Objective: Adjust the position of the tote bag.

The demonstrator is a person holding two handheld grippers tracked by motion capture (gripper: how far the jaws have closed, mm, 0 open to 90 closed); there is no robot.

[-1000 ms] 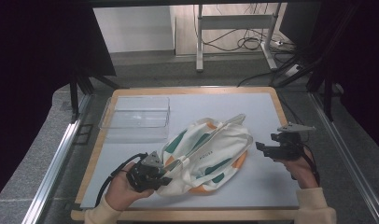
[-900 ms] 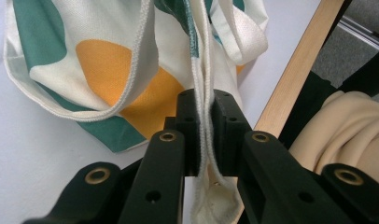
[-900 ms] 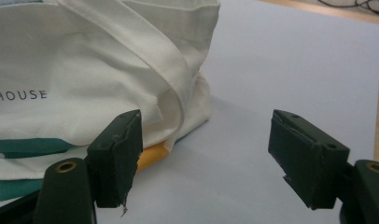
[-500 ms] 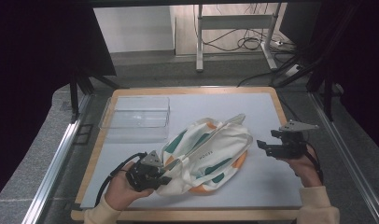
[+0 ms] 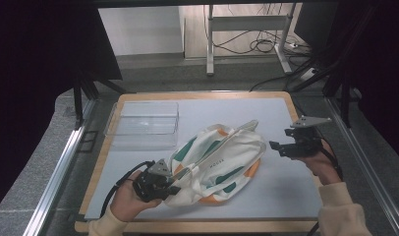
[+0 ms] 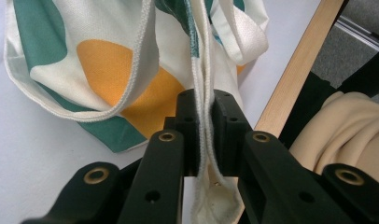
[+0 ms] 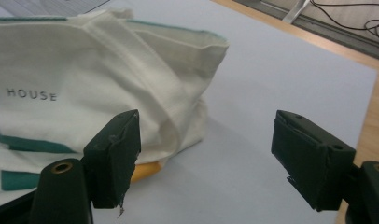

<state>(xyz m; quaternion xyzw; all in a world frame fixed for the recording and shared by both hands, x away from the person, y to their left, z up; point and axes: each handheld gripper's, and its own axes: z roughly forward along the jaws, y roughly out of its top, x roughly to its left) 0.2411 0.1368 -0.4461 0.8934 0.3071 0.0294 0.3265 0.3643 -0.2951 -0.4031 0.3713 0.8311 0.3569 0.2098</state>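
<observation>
The left gripper (image 6: 204, 135) pinches the bag's (image 5: 222, 157) hem near the table's (image 5: 187, 227) front edge. The right gripper (image 7: 206, 158) hangs wide open just beside the bag, over bare mat (image 5: 286, 196).

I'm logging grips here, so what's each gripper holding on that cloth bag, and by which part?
The left gripper is shut on the tote bag, pinching its white strap. The right gripper is open, holding nothing.

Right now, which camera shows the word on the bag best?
The right gripper view: the word HOUSE is big and sharp on the bag. The high view shows it tiny. The left gripper view shows the bag's coloured patches and strap instead.
</observation>
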